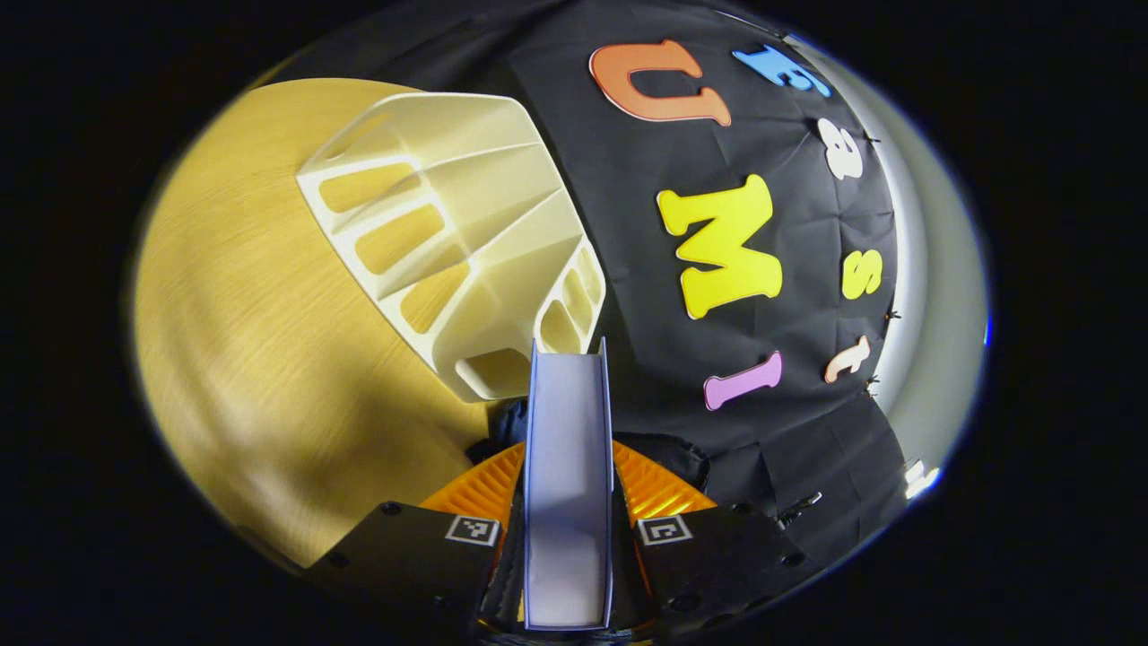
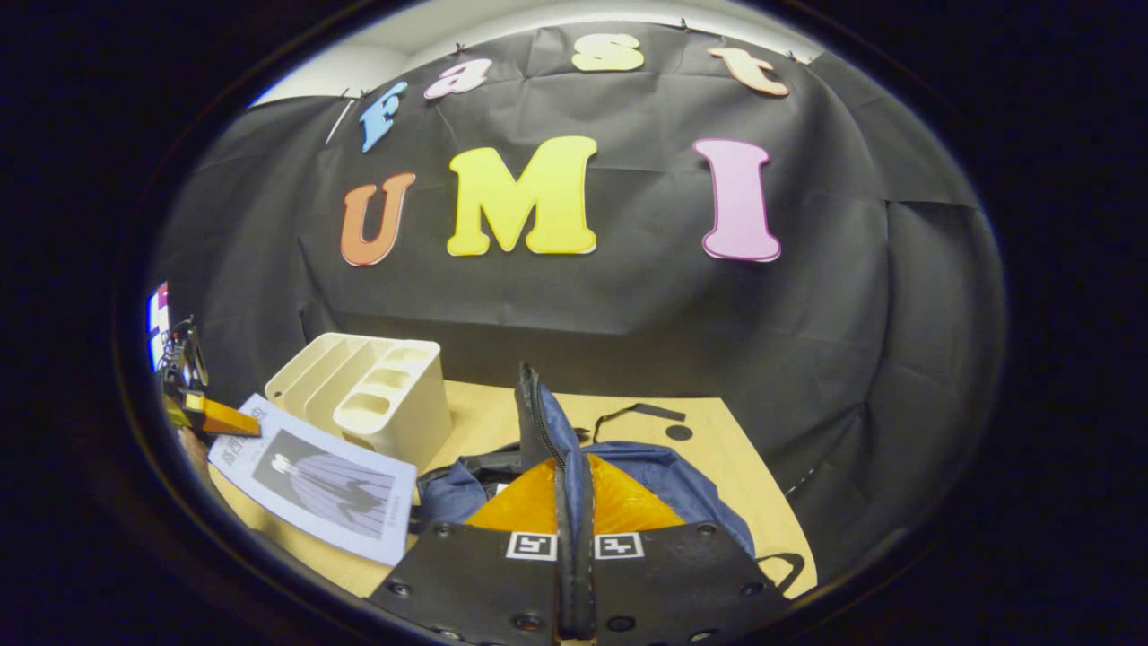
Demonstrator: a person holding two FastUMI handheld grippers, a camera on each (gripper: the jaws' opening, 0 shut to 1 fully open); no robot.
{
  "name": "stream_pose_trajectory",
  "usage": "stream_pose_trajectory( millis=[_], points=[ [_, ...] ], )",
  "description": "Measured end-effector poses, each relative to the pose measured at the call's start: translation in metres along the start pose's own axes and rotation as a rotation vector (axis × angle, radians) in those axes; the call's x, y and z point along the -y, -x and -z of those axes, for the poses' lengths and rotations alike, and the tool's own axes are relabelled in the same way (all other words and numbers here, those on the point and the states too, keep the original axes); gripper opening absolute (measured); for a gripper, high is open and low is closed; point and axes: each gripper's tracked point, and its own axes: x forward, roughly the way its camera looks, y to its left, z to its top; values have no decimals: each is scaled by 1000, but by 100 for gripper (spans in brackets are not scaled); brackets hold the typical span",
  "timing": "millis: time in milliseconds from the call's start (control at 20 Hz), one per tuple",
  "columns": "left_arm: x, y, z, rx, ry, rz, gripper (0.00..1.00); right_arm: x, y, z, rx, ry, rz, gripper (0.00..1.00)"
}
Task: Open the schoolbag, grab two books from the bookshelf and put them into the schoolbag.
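Observation:
My left gripper [image 1: 567, 489] is shut on a thin book [image 1: 565, 449], which I see edge-on, standing upright between the fingers. Just beyond it is the cream slotted bookshelf [image 1: 448, 233] on the wooden table [image 1: 242, 341]. In the right gripper view, my right gripper [image 2: 574, 507] is shut on the zip edge of the blue schoolbag's flap [image 2: 538, 413] and holds it upright. The schoolbag [image 2: 673, 480] lies on the table directly below. To the left, the book [image 2: 314, 489] shows its white cover with a dark figure, held by the left gripper [image 2: 202, 413] in front of the bookshelf [image 2: 368, 395].
A black strap [image 2: 637, 413] of the bag and a small dark spot [image 2: 679, 432] lie on the table [image 2: 744, 502] behind the bag. The black cloth wall [image 2: 628, 305] stands close behind the table. The table's right edge runs near the bag.

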Motion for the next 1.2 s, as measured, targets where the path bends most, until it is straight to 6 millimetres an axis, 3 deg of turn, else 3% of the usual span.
stream_pose_trajectory(
  millis=[200, 250, 500, 750, 1200],
  points=[
    [24, -40, 15, -17, 10, 68, 46, -1, 0, -4, 22, 8, -18, 0],
    [25, -50, 23, -18, 8, 71, 42, -1, 0, -5, 21, 6, -23, 0],
    [16, -97, 34, 0, -56, 30, 42, 1, 2, -2, 30, -11, -46, 0],
    [-6, -119, 64, -22, -172, -96, 42, 3, 7, -5, 61, -31, -84, 0],
    [6, -168, 92, -35, -337, -141, 44, 2, 16, -23, 130, -36, -142, 0]
  ],
)
